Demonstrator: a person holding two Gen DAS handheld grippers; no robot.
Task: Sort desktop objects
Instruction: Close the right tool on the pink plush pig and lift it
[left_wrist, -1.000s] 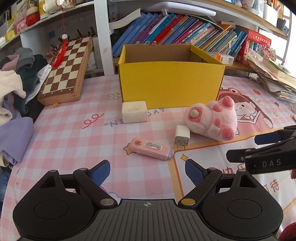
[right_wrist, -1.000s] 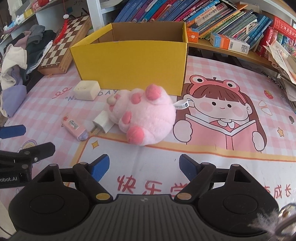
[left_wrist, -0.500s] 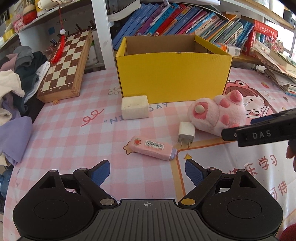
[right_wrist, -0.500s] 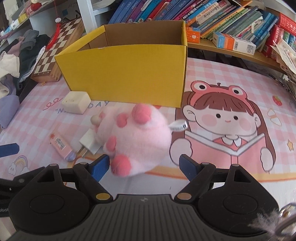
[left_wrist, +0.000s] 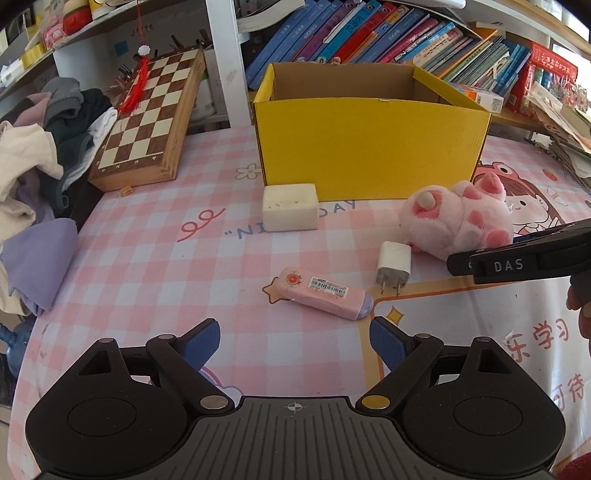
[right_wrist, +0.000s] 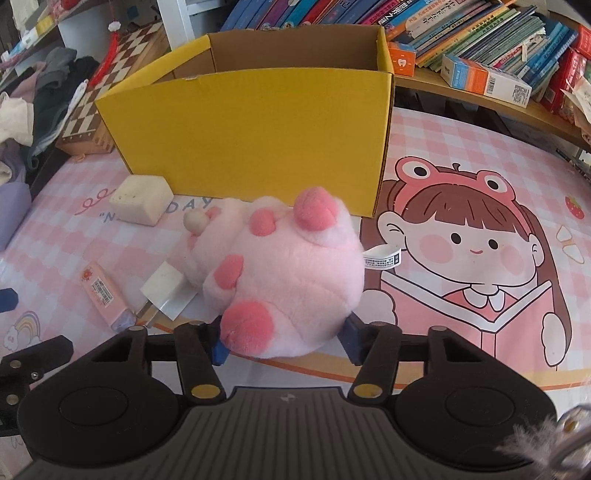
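The open yellow cardboard box (right_wrist: 255, 122) stands just behind the fluffy pink plush toy (right_wrist: 280, 280), whose tall front wall could snag a low lift. The right gripper (right_wrist: 284, 341) has just been closing and pinches its soft rump, which may slip. The white plug charger (right_wrist: 166, 291) touches it and could drag along. The left gripper (left_wrist: 293, 341) hangs spread, empty.

1 yellow box (left_wrist: 369, 147), 1 plush (left_wrist: 458, 225), 1 charger (left_wrist: 393, 264), 1 white block (left_wrist: 290, 212), 1 pink stick (left_wrist: 321, 293), 1 chessbd (left_wrist: 147, 122).

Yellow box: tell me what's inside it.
The yellow box shows only bare brown inner walls; nothing rises above its rim. Its floor is hidden behind the front wall in both views.
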